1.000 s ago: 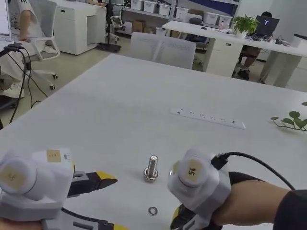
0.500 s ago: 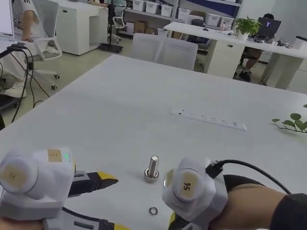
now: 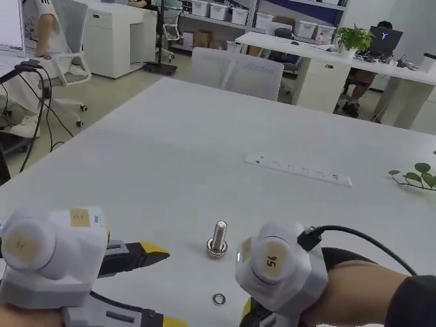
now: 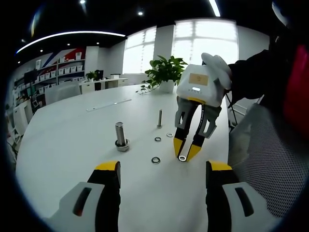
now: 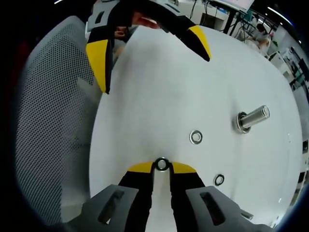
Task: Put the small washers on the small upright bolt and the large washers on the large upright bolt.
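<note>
The large bolt (image 3: 217, 240) stands upright on the white table with a washer round its foot. A thinner small bolt (image 4: 160, 118) stands farther off. One loose washer (image 3: 219, 298) lies just in front of the large bolt. Three more loose washers (image 4: 158, 139) lie between the bolts. My right gripper (image 5: 162, 168) is shut on a washer (image 5: 162, 164), held just above the table near its front edge. My left gripper (image 4: 163, 169) is open with nothing between its yellow-tipped fingers, pointing across at the right gripper (image 4: 188, 151).
A white power strip (image 3: 298, 169) lies across the table's far half. A green plant (image 3: 415, 174) reaches in at the right edge. Mesh chairs and other desks stand beyond the table. A mesh seat (image 5: 53, 121) sits just off the table's near edge.
The right gripper has rocked slightly to the left and back, still holding its washer. The left gripper, the bolt and the loose washer have kept their places.
</note>
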A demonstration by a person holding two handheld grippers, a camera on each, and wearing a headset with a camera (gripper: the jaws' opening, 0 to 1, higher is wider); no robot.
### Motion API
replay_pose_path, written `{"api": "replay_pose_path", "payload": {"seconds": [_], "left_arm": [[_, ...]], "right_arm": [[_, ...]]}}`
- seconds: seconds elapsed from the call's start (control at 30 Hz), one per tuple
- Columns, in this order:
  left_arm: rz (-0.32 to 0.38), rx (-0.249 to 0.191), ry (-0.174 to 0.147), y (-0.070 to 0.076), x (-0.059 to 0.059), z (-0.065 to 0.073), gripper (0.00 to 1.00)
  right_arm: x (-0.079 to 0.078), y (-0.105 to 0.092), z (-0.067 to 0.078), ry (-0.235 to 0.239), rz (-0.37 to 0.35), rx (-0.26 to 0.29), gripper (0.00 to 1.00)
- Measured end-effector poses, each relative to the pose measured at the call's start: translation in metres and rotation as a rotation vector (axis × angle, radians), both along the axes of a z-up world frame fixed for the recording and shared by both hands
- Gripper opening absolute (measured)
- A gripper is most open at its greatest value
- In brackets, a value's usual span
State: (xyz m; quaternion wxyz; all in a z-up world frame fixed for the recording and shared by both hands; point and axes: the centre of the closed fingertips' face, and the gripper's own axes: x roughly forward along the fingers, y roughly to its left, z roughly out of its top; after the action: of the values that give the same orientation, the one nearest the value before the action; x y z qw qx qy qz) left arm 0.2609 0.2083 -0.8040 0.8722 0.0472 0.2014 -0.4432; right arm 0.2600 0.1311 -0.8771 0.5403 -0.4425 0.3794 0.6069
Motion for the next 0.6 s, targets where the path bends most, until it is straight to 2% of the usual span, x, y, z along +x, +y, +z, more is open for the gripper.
{"api": "replay_pose_path", "payload": {"seconds": [0.4,0.6], "left_arm": [[-0.016,0.015,0.008,-0.0004,-0.0009,-0.0036,0.71],[-0.030,0.023,0.009,-0.0026,-0.0004,-0.0035,0.71]], "right_arm": [[0.0021,-0.0009,-0.0001,0.003,-0.014,-0.002,0.13],[0.0050,-0.0061,0.0044,0.004,-0.038,0.001,0.13]]}}
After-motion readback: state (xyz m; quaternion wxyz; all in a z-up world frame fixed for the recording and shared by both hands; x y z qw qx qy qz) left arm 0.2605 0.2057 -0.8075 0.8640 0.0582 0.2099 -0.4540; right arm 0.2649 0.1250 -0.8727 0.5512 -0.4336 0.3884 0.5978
